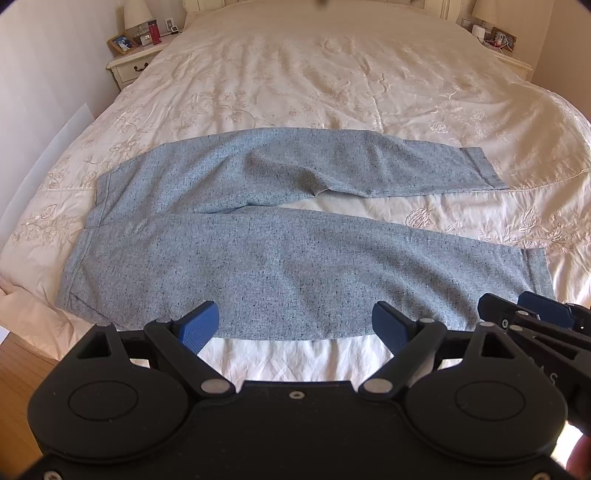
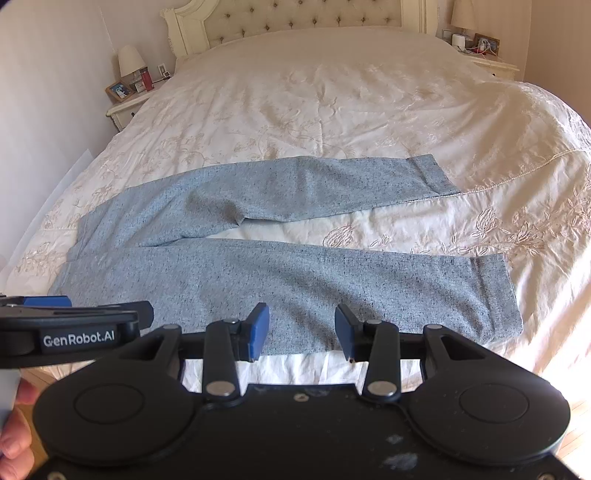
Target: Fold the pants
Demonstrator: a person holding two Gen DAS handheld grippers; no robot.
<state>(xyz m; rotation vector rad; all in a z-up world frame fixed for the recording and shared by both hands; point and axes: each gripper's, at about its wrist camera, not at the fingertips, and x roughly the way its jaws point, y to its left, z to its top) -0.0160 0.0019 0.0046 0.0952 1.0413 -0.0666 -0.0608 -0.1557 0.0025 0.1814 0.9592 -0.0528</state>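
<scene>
Item: pants (image 1: 280, 254), one pair, grey-blue flecked cloth. Location: laid flat across the bed (image 1: 295, 92) near its foot edge, waistband toward the left edge, two cuffs toward the right edge. The two legs are spread apart in a narrow V, with bedcover showing between them from the crotch outward. The near leg (image 2: 295, 288) runs along the foot edge; the far leg (image 2: 295, 184) lies beyond it, toward the headboard.

Progress: judged not yet begun. No fold is visible; the garment is a single open layer, smoothed but with slight ripples near the crotch. Left to do, by judgement: bring one leg over the other, then fold the doubled length across.

Left gripper (image 1: 295, 325): one. Fingers wide apart, holding nothing, poised just over the near leg's lower hem edge at mid-length.

Right gripper (image 2: 301, 328): one. Fingers apart, narrower than the left, holding nothing, over the same near edge and further toward the cuffs. Whether either pair of fingers touches the cloth cannot be told.

Other contents: nightstands, two, one at each head corner of the bed; the left nightstand (image 2: 125, 107) carries one lamp (image 2: 129, 61), one photo frame (image 2: 119, 90) and one red bottle (image 2: 147, 79). Headboard (image 2: 295, 18), one, tufted.
</scene>
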